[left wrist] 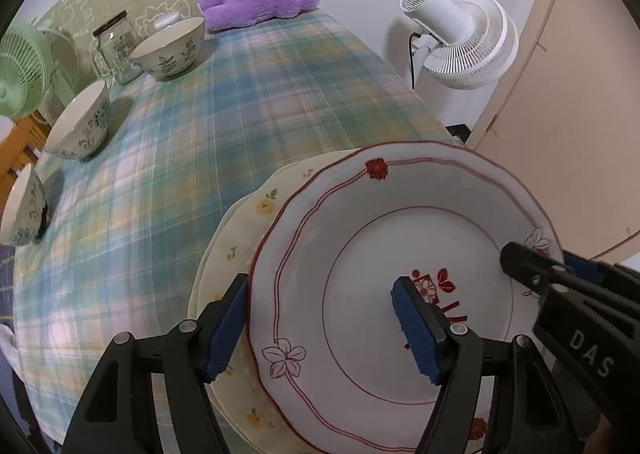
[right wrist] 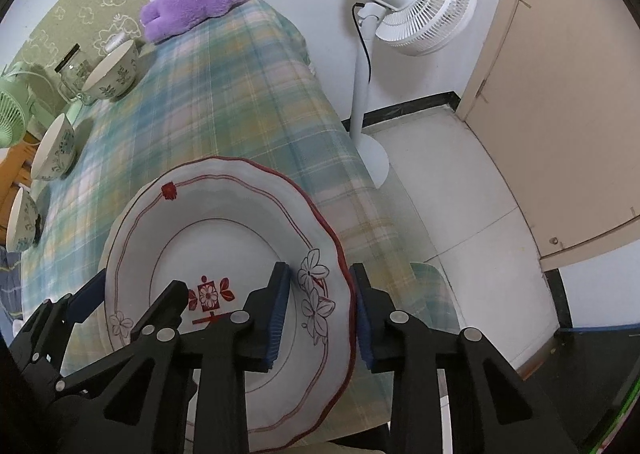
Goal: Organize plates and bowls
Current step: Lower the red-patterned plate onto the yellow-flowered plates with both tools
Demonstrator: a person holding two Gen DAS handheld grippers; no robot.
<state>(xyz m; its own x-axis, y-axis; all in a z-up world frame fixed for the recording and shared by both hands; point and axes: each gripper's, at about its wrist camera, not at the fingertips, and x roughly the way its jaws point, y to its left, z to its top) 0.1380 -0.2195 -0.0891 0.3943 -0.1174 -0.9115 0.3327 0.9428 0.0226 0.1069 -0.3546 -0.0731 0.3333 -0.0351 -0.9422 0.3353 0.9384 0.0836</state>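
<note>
Right tool (right wrist: 318,312) straddles the right rim of the red-trimmed plate (right wrist: 224,238), pads not visibly pressing. Left tool (left wrist: 320,328) spread wide over its left rim. Plate sits on yellow floral plate (left wrist: 240,230), plaid tabletop (left wrist: 192,142); three bowls (left wrist: 82,120) far left.

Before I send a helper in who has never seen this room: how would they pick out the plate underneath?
On the plaid-covered table, find the two stacked plates at its near end. The white plate with red lines lies on top; the one below is the cream plate, showing only on the left, marked by small yellow flowers.
</note>
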